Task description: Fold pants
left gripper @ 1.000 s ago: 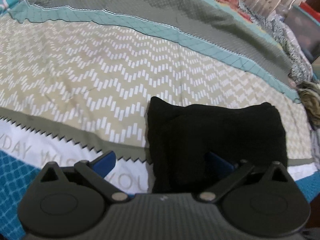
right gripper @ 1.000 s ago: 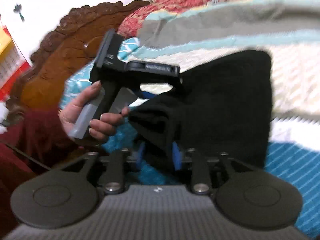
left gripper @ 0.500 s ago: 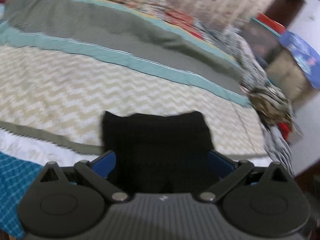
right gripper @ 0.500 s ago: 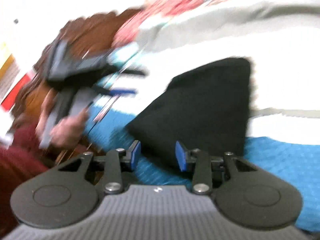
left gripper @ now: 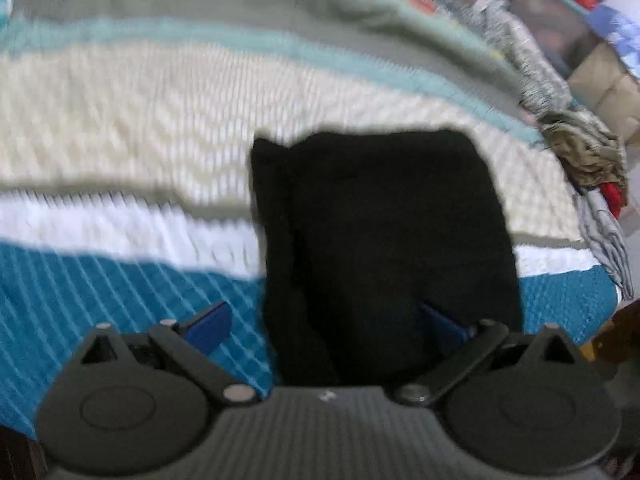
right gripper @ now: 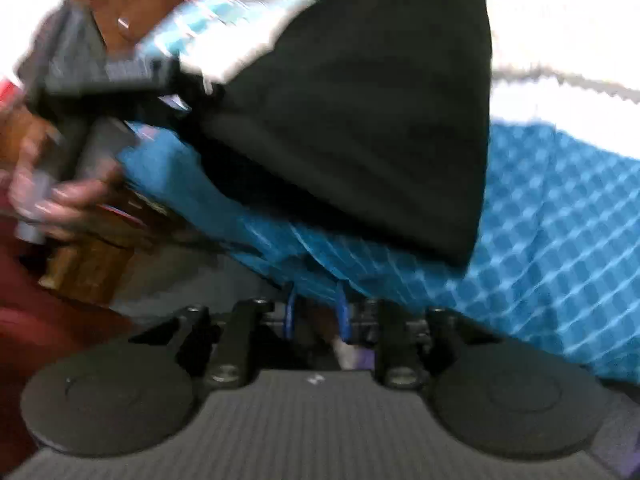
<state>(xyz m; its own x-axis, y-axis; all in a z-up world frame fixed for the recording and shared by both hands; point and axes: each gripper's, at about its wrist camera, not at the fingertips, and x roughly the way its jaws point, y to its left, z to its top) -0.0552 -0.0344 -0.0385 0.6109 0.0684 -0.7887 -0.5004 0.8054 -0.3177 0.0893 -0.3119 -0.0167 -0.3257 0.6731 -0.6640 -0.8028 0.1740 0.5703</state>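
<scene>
Now the black pants (left gripper: 384,232) lie folded into a compact, roughly rectangular bundle on the striped bedspread (left gripper: 120,128), across its cream zigzag band, white band and blue checked band, close to the near edge of the bed. The fabric is plain, matte black with no visible pattern; a thicker folded layer runs down the bundle's left side in the left wrist view, and the top edge is slightly uneven.

The left gripper (left gripper: 324,320) has its 2 blue pads spread wide, with the near end of the bundle between them; the right pad shows against the black cloth, the left pad stands clear over the blue checks, so it is released, not clamping.

The right gripper (right gripper: 316,314) sits at the bed's edge below the bundle; its jaws have just been closing and stand narrow, with nothing between them.

From the right wrist view, a hand (right gripper: 48,196) holds the other gripper's handle beside the pants, heavily blurred.
</scene>
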